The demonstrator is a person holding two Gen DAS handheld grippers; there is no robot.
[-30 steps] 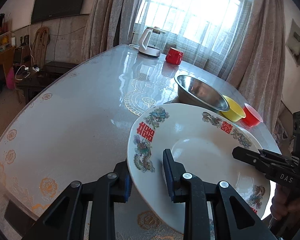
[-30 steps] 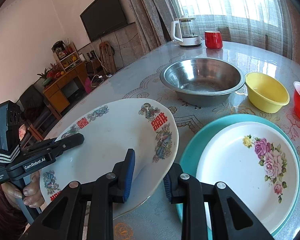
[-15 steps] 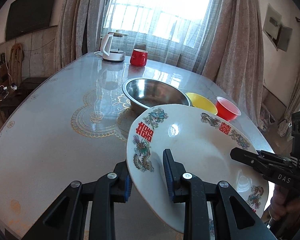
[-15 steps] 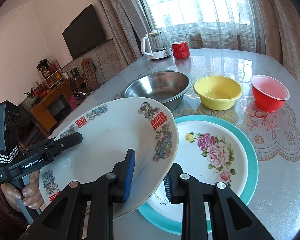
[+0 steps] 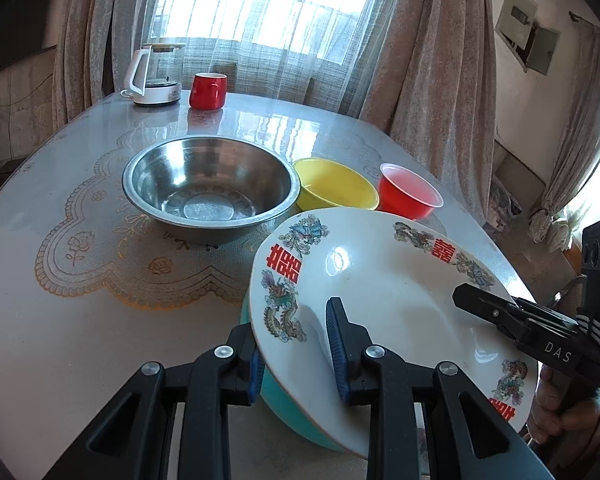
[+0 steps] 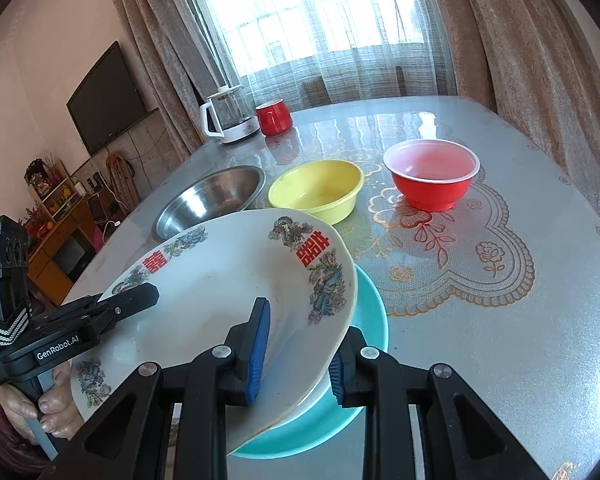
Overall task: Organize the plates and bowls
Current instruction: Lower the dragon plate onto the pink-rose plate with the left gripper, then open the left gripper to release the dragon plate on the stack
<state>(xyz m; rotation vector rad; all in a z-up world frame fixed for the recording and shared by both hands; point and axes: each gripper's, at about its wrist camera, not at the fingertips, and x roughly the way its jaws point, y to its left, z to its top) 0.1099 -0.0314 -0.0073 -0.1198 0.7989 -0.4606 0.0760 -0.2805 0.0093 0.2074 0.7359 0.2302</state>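
Note:
A large white plate (image 5: 384, 292) with red characters and dragon patterns hangs just above the table, held from both sides. My left gripper (image 5: 296, 352) is shut on its left rim. On the opposite rim my right gripper (image 6: 298, 354) is shut as well. The white plate (image 6: 220, 292) hovers over a teal plate (image 6: 370, 312) that carries a smaller flowered plate, now almost fully hidden. In the left wrist view the teal plate (image 5: 296, 412) peeks out below the white one. Each view also shows the other gripper with a hand around its handle.
Behind the plates stand a steel bowl (image 5: 210, 188), a yellow bowl (image 5: 336, 190) and a red bowl (image 5: 410, 196). A white kettle (image 5: 154, 74) and a red mug (image 5: 208, 90) sit at the table's far end. The lace-patterned table (image 6: 480, 300) stretches to the right.
Both grippers have carried the white plate sideways across the table until it covers the teal plate and the flowered plate. The grips have not changed.

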